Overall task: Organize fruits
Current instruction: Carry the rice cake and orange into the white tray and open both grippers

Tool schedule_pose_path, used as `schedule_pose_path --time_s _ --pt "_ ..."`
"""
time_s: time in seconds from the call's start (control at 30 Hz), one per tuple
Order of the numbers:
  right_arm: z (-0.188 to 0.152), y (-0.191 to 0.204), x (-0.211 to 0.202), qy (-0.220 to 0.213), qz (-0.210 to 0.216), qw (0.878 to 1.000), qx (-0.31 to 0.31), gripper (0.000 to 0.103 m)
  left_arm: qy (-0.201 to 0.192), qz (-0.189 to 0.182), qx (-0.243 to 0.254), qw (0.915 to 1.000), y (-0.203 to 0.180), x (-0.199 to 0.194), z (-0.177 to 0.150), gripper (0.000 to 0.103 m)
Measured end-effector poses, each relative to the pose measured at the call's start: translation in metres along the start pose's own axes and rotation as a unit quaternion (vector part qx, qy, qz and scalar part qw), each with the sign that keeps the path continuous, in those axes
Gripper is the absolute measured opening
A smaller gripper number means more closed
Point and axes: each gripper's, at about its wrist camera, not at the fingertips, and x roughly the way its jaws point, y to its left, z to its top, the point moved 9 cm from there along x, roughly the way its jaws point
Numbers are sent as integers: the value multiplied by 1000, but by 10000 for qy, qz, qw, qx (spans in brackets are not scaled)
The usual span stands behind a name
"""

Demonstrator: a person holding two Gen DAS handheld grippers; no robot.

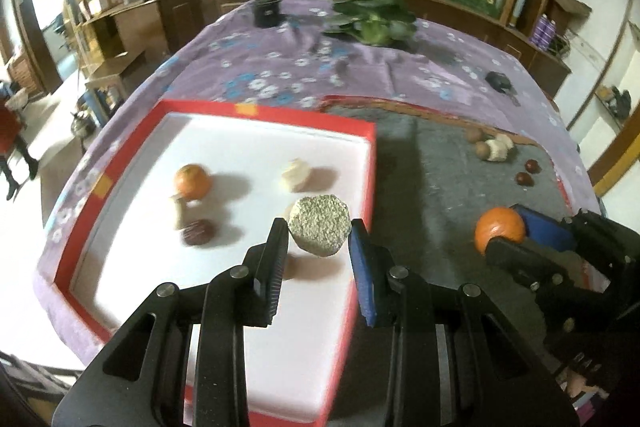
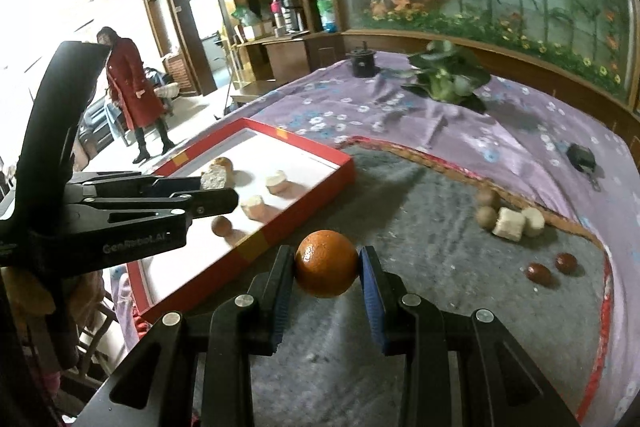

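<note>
Furthest to your left sits the red box (image 1: 372,163) with its white floor, resting on the purple flowered cloth (image 1: 280,67) that covers the desk. Inside it, toward the left wall, you have an orange (image 1: 192,181), a pale stick-shaped piece (image 1: 179,213) just below it, and a dark round fruit (image 1: 198,231) beside that. A pale chunk (image 1: 295,175) lies further right in the box.

Your left gripper (image 1: 319,235) hangs over the box's right part, its jaws closed partway onto a speckled, six-sided cream piece (image 1: 320,225), which is pinched between both pads above the white floor.

Right of the box lies the grey mat (image 2: 420,227). Your right gripper (image 2: 326,263) is over it, just beside the box's near corner, jaws pressed against both sides of a second orange (image 2: 326,263), which they grip.

Further right on the mat, you can see two brown round fruits (image 2: 487,211) touching two pale chunks (image 2: 516,223), and nearer you a pair of dark red fruits (image 2: 552,269) lying apart from that cluster.

At the far side of the cloth stand a black pot (image 2: 362,61) and a leafy green plant (image 2: 448,75).
</note>
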Motion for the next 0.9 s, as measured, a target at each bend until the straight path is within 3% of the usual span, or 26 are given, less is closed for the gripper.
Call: schedule_pose_path --time_s 0.4,0.9 --pt "26 40 41 170 296 9989 -319 32 157 253 -449 9985 62 1 -22 30" --pt "51 47 120 618 124 9958 -661 32 474 110 -358 9982 57 27 -32 30"
